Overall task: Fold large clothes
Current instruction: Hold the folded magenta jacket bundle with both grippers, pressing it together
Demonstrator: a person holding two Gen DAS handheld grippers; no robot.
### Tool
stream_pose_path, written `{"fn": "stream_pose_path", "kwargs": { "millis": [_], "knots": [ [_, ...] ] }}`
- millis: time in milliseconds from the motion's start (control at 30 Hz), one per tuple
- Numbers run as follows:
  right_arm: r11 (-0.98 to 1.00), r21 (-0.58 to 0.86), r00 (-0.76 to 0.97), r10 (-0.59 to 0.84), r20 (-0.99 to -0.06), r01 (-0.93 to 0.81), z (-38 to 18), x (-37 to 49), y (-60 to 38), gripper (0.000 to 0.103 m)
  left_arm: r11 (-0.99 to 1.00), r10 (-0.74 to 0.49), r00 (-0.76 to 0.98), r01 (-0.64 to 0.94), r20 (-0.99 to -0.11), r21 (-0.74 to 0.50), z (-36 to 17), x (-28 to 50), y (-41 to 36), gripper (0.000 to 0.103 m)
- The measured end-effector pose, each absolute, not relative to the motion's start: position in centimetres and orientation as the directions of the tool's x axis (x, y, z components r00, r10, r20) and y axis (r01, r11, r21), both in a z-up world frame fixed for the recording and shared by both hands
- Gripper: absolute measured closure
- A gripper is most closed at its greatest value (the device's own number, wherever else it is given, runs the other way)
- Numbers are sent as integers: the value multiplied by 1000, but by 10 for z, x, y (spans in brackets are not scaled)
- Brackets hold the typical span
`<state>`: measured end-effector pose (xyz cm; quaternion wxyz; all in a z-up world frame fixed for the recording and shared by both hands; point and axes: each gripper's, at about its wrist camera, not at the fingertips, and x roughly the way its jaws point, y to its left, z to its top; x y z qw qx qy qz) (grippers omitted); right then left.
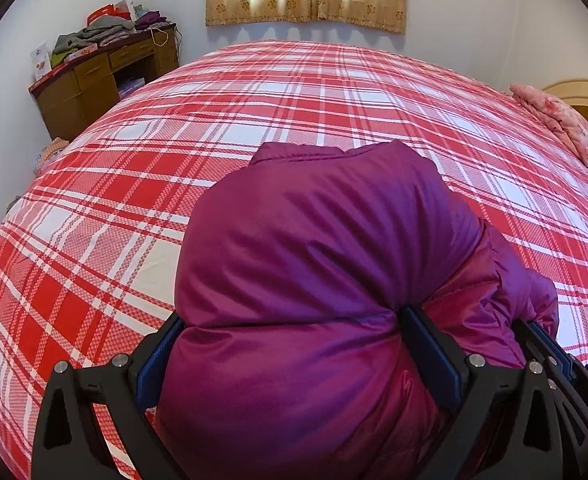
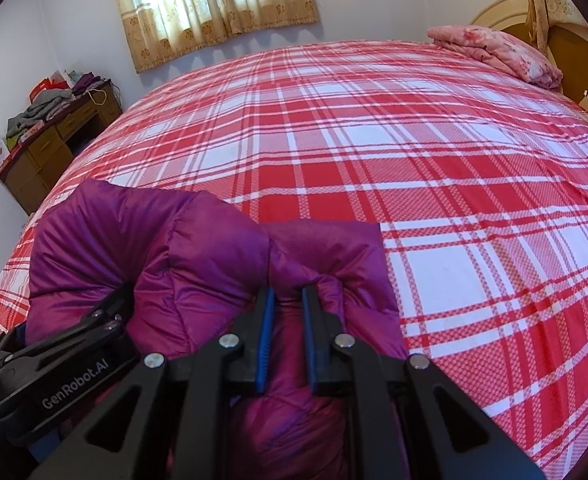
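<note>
On the red-and-white plaid bedspread (image 2: 374,152): 1 puffy purple quilted jacket (image 1: 314,240), bundled, a thick fold clamped wide in the left gripper (image 1: 290,320), a thin pinch in the nearly closed right gripper (image 2: 288,296).

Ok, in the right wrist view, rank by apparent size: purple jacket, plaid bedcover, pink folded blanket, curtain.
1. plaid bedcover, fills most of the view.
2. purple jacket, though it looms large by being nearest the camera.
3. curtain.
4. pink folded blanket, smallest, but far off.
</note>
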<state>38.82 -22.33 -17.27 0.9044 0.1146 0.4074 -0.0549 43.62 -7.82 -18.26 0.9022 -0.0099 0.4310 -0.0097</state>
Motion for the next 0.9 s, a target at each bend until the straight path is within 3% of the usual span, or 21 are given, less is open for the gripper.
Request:
{"fn": "stream_pose_path", "kwargs": {
  "millis": [900],
  "knots": [
    [970, 147, 659, -18, -752, 195, -173, 390, -223, 88, 1000, -25, 627, 9, -779, -25, -184, 438, -79, 1]
  ]
}}
